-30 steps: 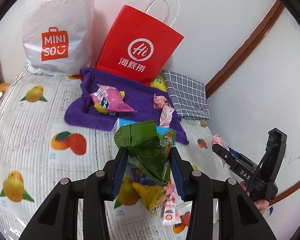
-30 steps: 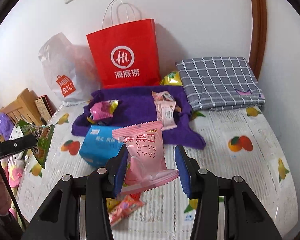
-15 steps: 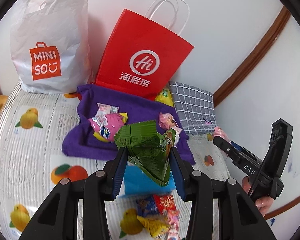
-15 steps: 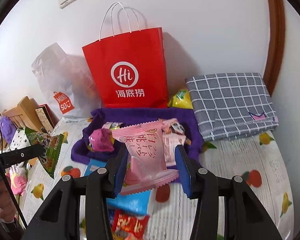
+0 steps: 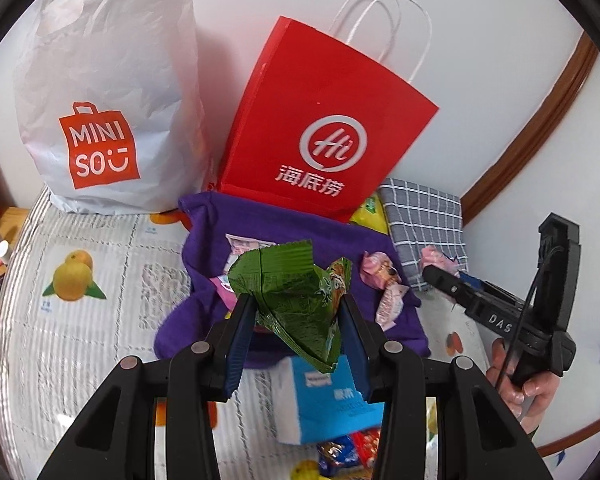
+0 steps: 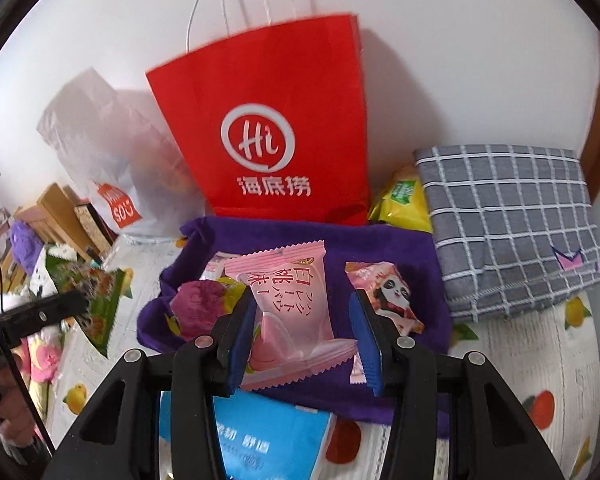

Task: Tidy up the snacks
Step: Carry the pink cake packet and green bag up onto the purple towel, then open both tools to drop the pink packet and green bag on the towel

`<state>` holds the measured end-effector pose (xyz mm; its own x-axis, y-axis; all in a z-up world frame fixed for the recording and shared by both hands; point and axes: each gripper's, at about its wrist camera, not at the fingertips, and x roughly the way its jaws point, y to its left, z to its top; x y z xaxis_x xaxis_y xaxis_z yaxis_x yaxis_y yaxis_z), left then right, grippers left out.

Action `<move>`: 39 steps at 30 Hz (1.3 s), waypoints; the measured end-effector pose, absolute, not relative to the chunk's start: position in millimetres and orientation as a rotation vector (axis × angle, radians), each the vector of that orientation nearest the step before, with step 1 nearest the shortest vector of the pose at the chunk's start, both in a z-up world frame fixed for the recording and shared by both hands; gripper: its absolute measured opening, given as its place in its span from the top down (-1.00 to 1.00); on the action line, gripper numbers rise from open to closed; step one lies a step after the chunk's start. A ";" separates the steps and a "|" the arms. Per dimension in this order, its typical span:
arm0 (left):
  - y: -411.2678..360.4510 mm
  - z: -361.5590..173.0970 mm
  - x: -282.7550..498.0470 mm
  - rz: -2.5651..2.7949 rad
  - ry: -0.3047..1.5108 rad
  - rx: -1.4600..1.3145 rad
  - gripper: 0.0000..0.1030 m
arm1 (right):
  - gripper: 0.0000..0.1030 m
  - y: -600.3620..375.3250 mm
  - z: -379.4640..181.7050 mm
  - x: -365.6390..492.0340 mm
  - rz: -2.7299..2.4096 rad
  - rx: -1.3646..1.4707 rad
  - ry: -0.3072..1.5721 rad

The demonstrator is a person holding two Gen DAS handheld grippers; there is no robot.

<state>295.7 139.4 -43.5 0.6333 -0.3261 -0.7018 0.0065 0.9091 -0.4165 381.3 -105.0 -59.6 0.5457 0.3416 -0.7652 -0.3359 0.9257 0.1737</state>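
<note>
My left gripper [image 5: 296,316] is shut on a green snack packet [image 5: 296,296] and holds it above the near edge of a purple cloth [image 5: 204,236]. My right gripper [image 6: 304,320] is shut on a pink snack packet [image 6: 288,300], held over the same purple cloth [image 6: 380,244]. Pink panda-print sweets [image 6: 388,292] and a magenta packet [image 6: 200,308] lie on the cloth. A red paper bag [image 5: 320,128] stands behind it, also in the right wrist view [image 6: 268,120]. The right gripper shows at the right of the left wrist view [image 5: 440,268].
A white MINISO bag [image 5: 100,92] stands left of the red bag. A grey checked folded cloth [image 6: 508,216] lies at the right, a yellow packet [image 6: 404,204] beside it. A blue box [image 6: 268,436] and loose snacks [image 5: 344,448] lie near me on the fruit-print cover.
Both grippers have moved forward toward the purple cloth and the red bag, each still holding its packet. The bags and cloth now look larger and closer.
</note>
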 end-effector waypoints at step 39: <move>139.4 -127.3 405.6 -0.186 1.008 -0.556 0.25 | 0.05 -68.1 -168.9 424.4 0.492 -0.178 1.199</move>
